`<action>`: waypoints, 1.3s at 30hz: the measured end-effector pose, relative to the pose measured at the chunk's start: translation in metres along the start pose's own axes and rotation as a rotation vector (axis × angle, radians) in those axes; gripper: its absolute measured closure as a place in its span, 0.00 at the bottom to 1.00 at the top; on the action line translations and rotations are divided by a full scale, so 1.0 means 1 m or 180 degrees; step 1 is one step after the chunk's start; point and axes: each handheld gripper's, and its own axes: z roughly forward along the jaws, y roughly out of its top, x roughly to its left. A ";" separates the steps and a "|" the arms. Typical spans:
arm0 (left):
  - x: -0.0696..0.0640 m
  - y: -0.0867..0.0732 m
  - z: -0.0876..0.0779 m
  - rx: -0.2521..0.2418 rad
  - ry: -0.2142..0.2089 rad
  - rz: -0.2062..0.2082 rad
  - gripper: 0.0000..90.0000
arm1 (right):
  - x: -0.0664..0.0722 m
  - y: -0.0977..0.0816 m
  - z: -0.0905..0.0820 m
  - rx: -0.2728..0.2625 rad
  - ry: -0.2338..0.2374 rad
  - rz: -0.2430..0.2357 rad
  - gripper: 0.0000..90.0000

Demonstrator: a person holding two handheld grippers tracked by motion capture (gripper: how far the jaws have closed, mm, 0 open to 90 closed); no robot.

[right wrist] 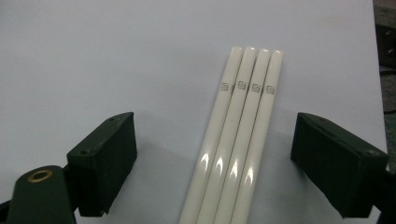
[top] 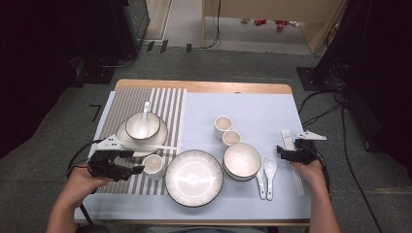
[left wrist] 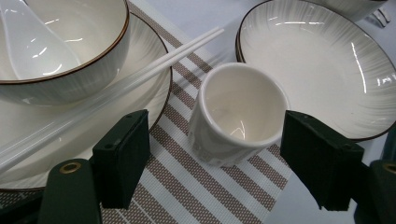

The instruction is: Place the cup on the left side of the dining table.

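A small white cup [left wrist: 238, 112] [top: 153, 166] stands upright on the striped placemat [left wrist: 196, 186]. It sits between the jaws of my left gripper [left wrist: 219, 158] [top: 133, 162], which is open, with a gap on each side of the cup. My right gripper [right wrist: 220, 163] [top: 283, 154] is open too, low over the light blue table cover. Several white chopsticks [right wrist: 238, 140] [top: 293, 162] lie side by side between its jaws, untouched by either pad.
A bowl [top: 143, 126] with a spoon [top: 144, 121] sits on a plate [top: 160, 138], a chopstick pair [left wrist: 140, 74] across its rim. A large plate [top: 194, 177], a bowl [top: 241, 161], two cups [top: 223, 126] [top: 231, 139] and two spoons [top: 266, 177] fill the middle.
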 end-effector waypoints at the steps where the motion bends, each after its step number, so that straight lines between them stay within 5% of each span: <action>1: 0.001 -0.001 0.000 -0.0007 0.0003 0.0002 0.28 | 0.000 0.000 0.000 -0.0001 0.0000 -0.0002 0.16; 21: 0.011 -0.021 0.011 0.0085 -0.0009 0.0083 0.28 | 0.000 0.000 0.000 0.0001 -0.0004 0.0000 0.15; 28: 0.012 -0.028 0.019 0.0108 0.0058 0.0292 0.28 | 0.000 0.000 0.000 0.0002 -0.0002 0.0001 0.15; 39: 0.012 -0.031 0.035 0.0305 0.0001 0.0406 0.25 | 0.000 0.000 0.000 0.0001 -0.0004 0.0002 0.15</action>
